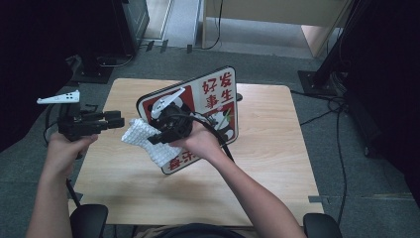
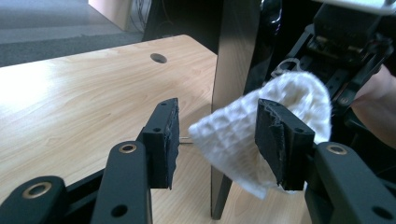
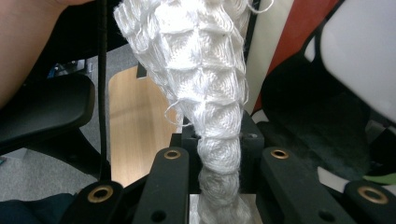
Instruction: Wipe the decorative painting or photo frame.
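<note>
A white waffle-weave cloth (image 1: 146, 143) is bunched against the face of a panda sign board (image 1: 218, 99) that stands tilted on the wooden table (image 1: 277, 148). My right gripper (image 1: 157, 138) is shut on the cloth, and in the right gripper view the cloth (image 3: 205, 70) rises twisted from the right gripper's (image 3: 218, 140) jaws, with the sign's red and white print (image 3: 299, 37) behind it. My left gripper (image 1: 120, 122) hovers level at the left, open, its tips just short of the cloth's free corner. In the left gripper view that corner (image 2: 229, 140) hangs ahead between the left gripper's (image 2: 217, 116) jaws, untouched.
The sign's dark edge (image 2: 236, 46) stands upright just beyond the left jaws. A cable hole (image 2: 158, 58) sits in the tabletop (image 2: 70, 102). Chair armrests (image 1: 89, 218) flank the near edge. Black stands and cables (image 1: 337, 114) lie on the carpet to the right.
</note>
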The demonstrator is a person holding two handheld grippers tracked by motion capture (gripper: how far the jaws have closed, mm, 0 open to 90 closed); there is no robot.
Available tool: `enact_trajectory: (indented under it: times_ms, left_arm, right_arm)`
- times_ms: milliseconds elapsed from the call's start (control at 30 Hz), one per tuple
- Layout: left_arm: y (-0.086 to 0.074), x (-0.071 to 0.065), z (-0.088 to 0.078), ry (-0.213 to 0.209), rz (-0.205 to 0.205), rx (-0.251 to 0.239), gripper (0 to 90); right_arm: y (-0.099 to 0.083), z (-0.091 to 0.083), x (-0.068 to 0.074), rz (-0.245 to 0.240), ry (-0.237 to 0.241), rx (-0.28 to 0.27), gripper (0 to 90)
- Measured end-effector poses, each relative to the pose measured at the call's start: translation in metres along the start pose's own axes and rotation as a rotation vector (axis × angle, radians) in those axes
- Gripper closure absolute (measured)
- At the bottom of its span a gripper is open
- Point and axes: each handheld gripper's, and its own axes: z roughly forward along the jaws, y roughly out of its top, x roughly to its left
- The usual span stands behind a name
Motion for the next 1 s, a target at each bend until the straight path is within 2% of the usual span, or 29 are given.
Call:
enact_trajectory:
  times_ms: [533, 767, 1000]
  left_arm:
    - [0.01, -0.01, 0.019, -0.036, 0.033, 0.023, 50.9]
    - [0.012, -0.011, 0.025, -0.036, 0.024, 0.022, 51.4]
    - [0.015, -0.012, 0.034, -0.057, 0.014, 0.02, 53.5]
  right_arm:
    - [-0.014, 0.008, -0.001, 0.022, -0.007, -0.002, 78.8]
    - [-0.019, 0.011, -0.002, 0.028, -0.009, 0.006, 78.8]
    - [-0.023, 0.015, -0.002, 0.029, -0.01, 0.007, 78.8]
